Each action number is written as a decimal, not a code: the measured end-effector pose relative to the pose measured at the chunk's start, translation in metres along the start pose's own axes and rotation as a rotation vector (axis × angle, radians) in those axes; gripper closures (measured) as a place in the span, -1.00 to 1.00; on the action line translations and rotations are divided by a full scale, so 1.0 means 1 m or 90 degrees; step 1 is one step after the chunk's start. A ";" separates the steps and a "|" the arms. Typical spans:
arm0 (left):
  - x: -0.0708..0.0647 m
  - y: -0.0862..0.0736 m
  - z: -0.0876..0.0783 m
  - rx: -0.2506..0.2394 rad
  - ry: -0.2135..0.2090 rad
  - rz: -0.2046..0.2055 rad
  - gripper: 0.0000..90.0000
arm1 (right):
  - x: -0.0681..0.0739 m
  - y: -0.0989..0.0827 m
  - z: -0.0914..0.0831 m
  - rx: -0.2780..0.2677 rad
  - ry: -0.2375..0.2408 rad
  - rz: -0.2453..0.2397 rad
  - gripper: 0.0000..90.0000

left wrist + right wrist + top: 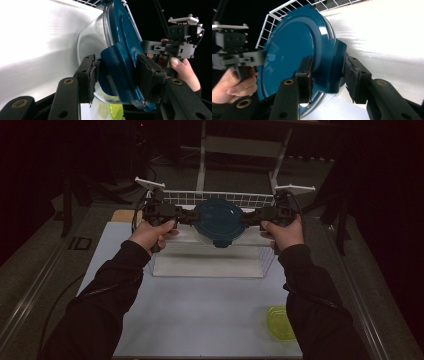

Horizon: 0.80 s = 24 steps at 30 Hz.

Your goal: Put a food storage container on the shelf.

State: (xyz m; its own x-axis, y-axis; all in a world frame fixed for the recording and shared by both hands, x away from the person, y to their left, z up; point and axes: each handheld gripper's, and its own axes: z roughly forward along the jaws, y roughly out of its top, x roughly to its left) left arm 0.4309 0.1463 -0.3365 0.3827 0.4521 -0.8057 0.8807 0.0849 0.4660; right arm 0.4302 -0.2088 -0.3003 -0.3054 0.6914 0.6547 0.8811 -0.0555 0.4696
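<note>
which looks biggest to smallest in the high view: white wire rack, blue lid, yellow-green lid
1. white wire rack
2. blue lid
3. yellow-green lid, partly hidden by the sleeve and nearer the camera, so its place is less sure

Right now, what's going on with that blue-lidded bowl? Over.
Left gripper and right gripper clamp opposite lid tabs. Blue-lidded bowl held above wire rack. Nothing in the way.

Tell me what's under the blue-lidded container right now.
The container, gripped by the left gripper and right gripper, hangs above the white wire rack on the table. Its contents are hidden by the lid.
</note>
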 end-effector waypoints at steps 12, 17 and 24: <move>-0.008 0.000 -0.004 -0.027 0.039 0.060 0.00 | 0.008 -0.001 -0.003 -0.020 -0.031 -0.045 0.31; -0.016 -0.002 -0.015 -0.048 0.065 0.097 -0.15 | 0.018 -0.005 -0.012 -0.038 -0.060 -0.082 0.31; -0.024 -0.017 -0.023 -0.059 0.067 0.167 -0.25 | 0.035 -0.020 -0.024 -0.047 -0.024 -0.121 0.31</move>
State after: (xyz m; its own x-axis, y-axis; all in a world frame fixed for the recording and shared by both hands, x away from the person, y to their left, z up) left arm 0.3999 0.1542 -0.3169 0.5583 0.5580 -0.6139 0.7247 0.0321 0.6883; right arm 0.3932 -0.2008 -0.2726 -0.4478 0.7214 0.5282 0.7797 0.0260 0.6256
